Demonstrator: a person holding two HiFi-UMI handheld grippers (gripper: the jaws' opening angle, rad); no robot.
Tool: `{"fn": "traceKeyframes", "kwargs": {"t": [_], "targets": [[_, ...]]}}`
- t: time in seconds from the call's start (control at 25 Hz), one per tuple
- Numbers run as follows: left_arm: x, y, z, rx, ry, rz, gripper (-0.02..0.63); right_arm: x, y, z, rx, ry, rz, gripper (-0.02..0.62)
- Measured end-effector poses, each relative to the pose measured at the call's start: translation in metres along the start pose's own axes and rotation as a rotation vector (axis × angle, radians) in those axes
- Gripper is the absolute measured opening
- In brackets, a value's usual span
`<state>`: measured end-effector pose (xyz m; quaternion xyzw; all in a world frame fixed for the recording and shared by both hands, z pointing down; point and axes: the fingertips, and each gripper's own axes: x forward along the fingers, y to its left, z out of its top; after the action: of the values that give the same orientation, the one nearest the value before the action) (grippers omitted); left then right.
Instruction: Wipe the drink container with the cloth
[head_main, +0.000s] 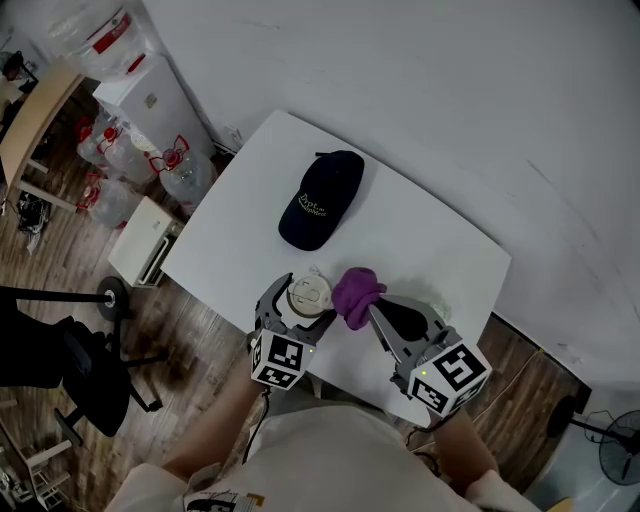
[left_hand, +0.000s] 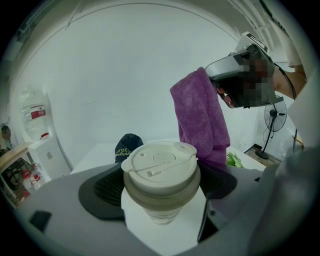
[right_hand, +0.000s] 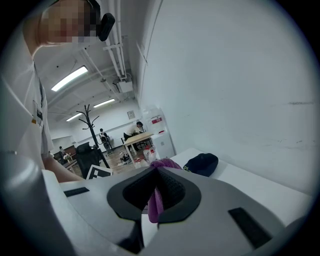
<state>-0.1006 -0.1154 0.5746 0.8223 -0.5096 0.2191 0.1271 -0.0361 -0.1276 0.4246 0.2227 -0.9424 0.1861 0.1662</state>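
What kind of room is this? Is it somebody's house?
Probably an office or workroom, not a house. There's a water cooler with spare water jugs beside it, a black office chair on the wooden floor, and people at a desk in the background.

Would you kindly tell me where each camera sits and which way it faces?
Head view: on the person's head, looking steeply down at the white table, cap and cup; forearms, left gripper and right gripper show.
Left gripper view: on the left gripper, looking along its spread jaws at the cup between them, the cloth behind.
Right gripper view: on the right gripper, looking along jaws shut on the cloth toward the cap; the person's shirt shows.
All three share the cap and cloth.
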Motion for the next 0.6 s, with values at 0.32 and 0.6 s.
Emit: {"fn": "traceKeyframes", "kwargs": {"t": [0.32,0.6], "targets": [[-0.002,0.000,-0.003,0.031,-0.010,-0.041,0.437,0.022,0.002,-0.018,-0.035,0.072,0.005,0.037],[0.000,0.000,-0.003,0.034,-0.009,-0.052,0.436,0.067,0.002,-0.042,-0.085,0.160,0.018,0.037]]}}
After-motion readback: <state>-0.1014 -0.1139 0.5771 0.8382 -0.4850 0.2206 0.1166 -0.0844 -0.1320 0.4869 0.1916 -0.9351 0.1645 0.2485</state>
